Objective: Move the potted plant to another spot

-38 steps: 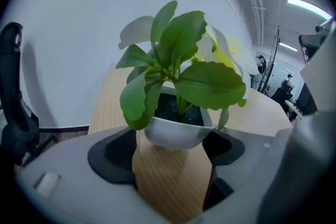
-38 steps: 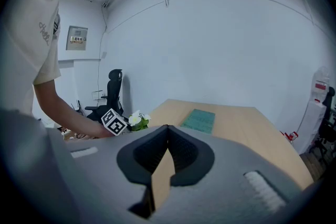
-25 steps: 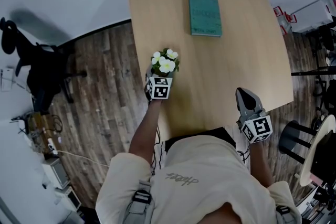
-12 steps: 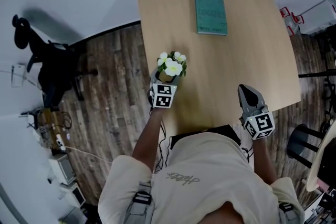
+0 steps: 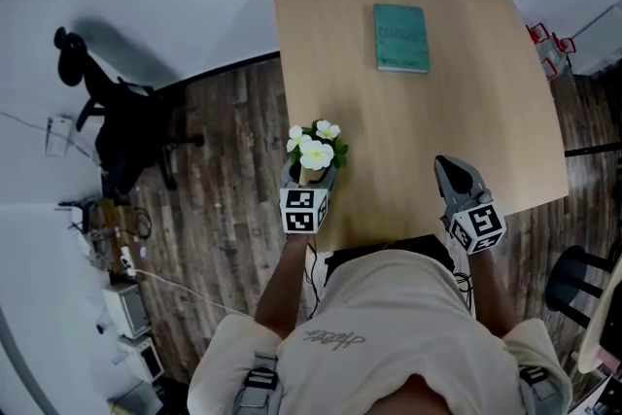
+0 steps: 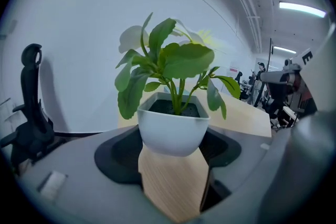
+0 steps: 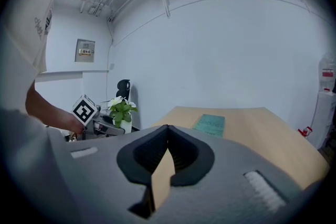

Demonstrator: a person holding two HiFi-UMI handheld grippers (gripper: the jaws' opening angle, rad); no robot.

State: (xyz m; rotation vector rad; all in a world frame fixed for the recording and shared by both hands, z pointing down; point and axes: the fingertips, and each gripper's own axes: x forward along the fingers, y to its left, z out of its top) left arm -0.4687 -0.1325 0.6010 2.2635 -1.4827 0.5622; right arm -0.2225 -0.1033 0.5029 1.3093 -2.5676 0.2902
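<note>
The potted plant point(image 5: 315, 149), white flowers and green leaves in a small white pot point(image 6: 173, 124), hangs over the table's near left edge. My left gripper point(image 5: 311, 172) is shut on the pot, its jaws standing wide on either side of it point(image 6: 173, 136). The right gripper view shows the plant point(image 7: 122, 112) off to the left, beside the left gripper's marker cube. My right gripper point(image 5: 449, 166) hovers near the table's front right edge, shut with its tips meeting and nothing between them point(image 7: 168, 128).
A teal book point(image 5: 400, 37) lies at the far middle of the light wooden table point(image 5: 466, 121). A black office chair point(image 5: 117, 126) stands on the wooden floor to the left. Shelves with boxes sit at the far right.
My left gripper has carried the plant upward and back toward the table's near left corner. The right gripper has stayed near the front edge.
</note>
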